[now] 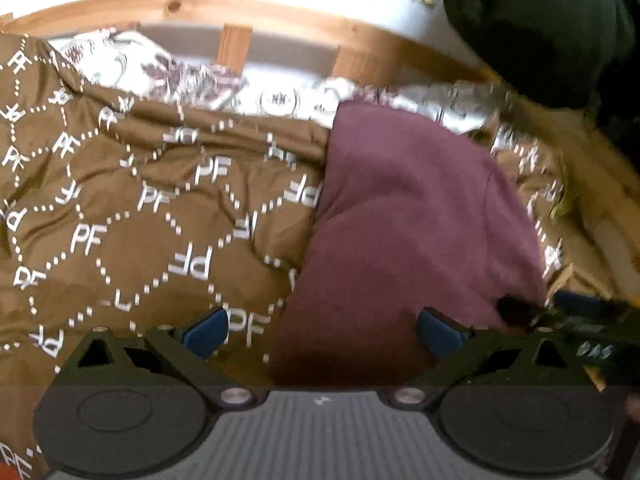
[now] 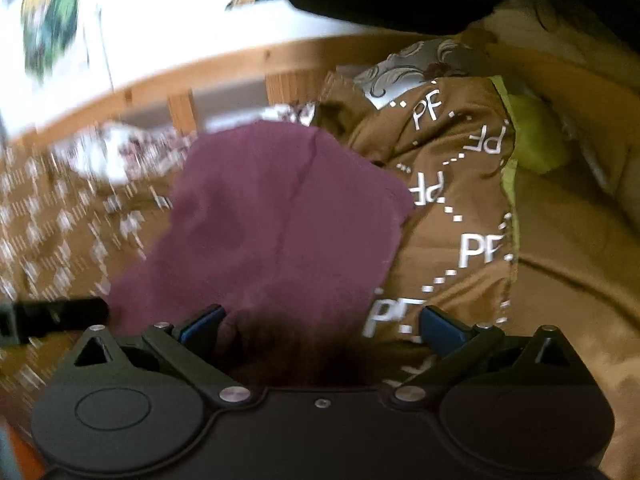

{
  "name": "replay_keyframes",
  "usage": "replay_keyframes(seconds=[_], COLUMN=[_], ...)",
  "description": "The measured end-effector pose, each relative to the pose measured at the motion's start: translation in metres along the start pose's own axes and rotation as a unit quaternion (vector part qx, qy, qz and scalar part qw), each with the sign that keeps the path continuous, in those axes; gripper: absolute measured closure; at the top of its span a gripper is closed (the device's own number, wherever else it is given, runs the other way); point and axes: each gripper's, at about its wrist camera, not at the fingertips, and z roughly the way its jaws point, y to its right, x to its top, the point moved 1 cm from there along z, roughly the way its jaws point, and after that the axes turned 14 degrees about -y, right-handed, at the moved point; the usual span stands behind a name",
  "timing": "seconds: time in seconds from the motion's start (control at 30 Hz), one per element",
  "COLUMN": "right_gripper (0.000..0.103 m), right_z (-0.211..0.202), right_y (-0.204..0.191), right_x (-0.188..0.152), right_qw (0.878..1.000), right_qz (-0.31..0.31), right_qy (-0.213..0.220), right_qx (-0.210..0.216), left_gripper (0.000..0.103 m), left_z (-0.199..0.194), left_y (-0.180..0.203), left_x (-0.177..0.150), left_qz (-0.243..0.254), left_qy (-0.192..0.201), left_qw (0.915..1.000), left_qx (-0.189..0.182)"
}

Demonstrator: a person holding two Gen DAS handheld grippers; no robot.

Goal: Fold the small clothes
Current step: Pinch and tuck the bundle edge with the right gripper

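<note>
A maroon garment (image 1: 408, 220) lies folded flat on a brown quilt (image 1: 140, 220) printed with white PF letters. My left gripper (image 1: 323, 332) is open just above the garment's near edge. Its right blue pad is over the cloth and its left pad over the quilt, with nothing pinched. In the right wrist view the same garment (image 2: 280, 208) spreads ahead of my right gripper (image 2: 322, 326), which stands wide open over the near edge. Neither set of pads presses the fabric. The other gripper's black body (image 2: 52, 316) shows at the left of that view.
A wooden bed rail (image 1: 172, 4) with slats runs behind the quilt, over a floral sheet (image 1: 120, 60). A dark bulky cloth (image 1: 540, 20) hangs at the upper right. A lime-green item (image 2: 536, 140) lies past the quilt's right edge (image 2: 460, 200).
</note>
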Motion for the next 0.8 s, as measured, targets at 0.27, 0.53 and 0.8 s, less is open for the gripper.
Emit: replay_keyframes(seconds=[0.27,0.53,0.8], right_gripper=[0.001,0.004,0.064], right_z=[-0.005,-0.003,0.028], right_y=[0.012,0.039,0.044], right_x=[-0.002,0.003,0.028], right_qw=[0.999,0.977,0.98], right_qz=[0.014,0.131,0.143], right_qy=[0.023,0.144,0.129], right_qx=[0.023,0.086,0.06], left_gripper=[0.001,0.0,0.0], left_z=[0.013,0.015,0.018], left_y=[0.003,0.005,0.005], left_x=[-0.007,-0.01,-0.013], left_qz=[0.003,0.007,0.019], left_qy=[-0.011,-0.007,-0.004], left_qw=[0.9999,0.9999,0.9997], left_qx=[0.004,0.01,0.014])
